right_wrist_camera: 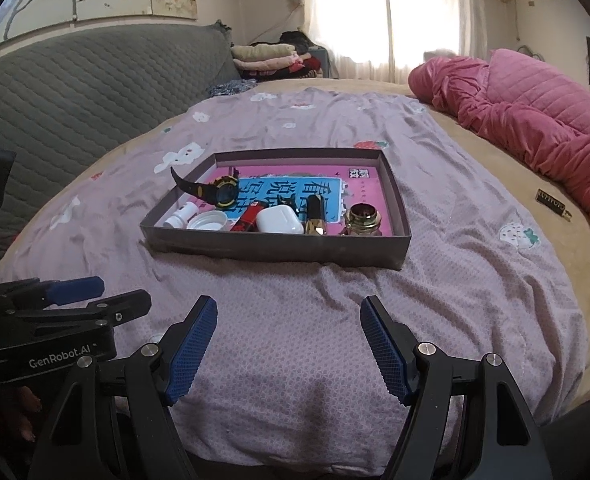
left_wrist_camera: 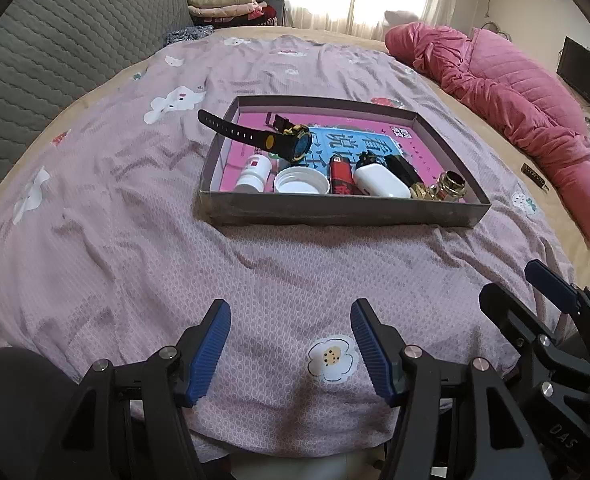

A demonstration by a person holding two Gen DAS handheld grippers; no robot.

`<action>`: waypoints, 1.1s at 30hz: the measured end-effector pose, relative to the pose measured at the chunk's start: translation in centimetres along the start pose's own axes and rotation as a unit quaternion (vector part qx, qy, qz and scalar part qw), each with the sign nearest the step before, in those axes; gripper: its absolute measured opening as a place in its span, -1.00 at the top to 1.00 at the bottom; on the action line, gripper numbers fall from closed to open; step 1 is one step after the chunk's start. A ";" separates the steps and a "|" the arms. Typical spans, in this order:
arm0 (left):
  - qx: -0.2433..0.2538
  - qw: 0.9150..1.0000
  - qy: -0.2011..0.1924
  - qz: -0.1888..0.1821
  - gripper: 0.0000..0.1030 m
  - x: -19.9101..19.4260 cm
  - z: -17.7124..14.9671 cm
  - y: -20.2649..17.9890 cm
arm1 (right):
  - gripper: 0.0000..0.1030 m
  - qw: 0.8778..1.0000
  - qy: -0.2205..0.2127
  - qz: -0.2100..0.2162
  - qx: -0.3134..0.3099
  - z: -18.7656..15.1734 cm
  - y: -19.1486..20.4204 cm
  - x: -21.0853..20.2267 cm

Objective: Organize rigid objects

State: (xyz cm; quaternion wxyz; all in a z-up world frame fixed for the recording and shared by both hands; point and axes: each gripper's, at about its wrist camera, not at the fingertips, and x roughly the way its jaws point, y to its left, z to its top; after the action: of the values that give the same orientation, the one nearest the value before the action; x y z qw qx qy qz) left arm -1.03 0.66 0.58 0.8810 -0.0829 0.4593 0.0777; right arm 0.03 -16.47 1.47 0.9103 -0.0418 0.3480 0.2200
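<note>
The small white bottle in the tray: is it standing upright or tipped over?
Tipped over. The white bottle lies on its side on the tray floor beside the loose white lid.

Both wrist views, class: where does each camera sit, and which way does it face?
Left wrist: on the left gripper, jaws open, facing the tray on the bed; the right gripper shows at right.
Right wrist: on the right gripper, jaws open, facing the tray; the left gripper shows at left.
Shared: tray, watch.
</note>
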 end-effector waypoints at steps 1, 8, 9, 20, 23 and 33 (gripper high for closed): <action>-0.001 1.000 0.001 0.000 -0.20 0.1 0.0 0.0 | -0.46 1.000 0.001 0.000 0.001 -0.1 0.0 0.1; 0.001 1.000 0.005 -0.002 -0.20 0.5 -0.1 -0.1 | -0.46 1.000 0.009 -0.006 0.009 -0.4 -0.5 0.9; 0.002 1.000 0.006 -0.001 -0.20 0.6 -0.1 -0.2 | -0.46 1.000 0.009 -0.007 0.010 -0.4 -0.6 0.9; 0.003 1.000 0.002 0.004 -0.20 0.6 -0.1 -0.2 | -0.46 1.000 0.009 -0.007 0.000 -0.4 -0.2 1.1; 0.004 1.000 -0.001 0.007 -0.20 0.6 0.0 -0.2 | -0.46 1.000 0.009 -0.008 -0.001 -0.4 -0.2 1.1; 0.004 1.000 0.003 0.012 -0.20 0.8 0.1 -0.1 | -0.46 1.000 0.009 -0.008 -0.006 -0.4 0.1 1.1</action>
State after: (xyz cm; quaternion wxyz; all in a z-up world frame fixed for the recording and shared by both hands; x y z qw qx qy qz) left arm -0.49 0.67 -0.03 0.8788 -0.0739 0.4635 0.0864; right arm 0.46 -16.08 0.46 0.9087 -0.0517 0.3546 0.2140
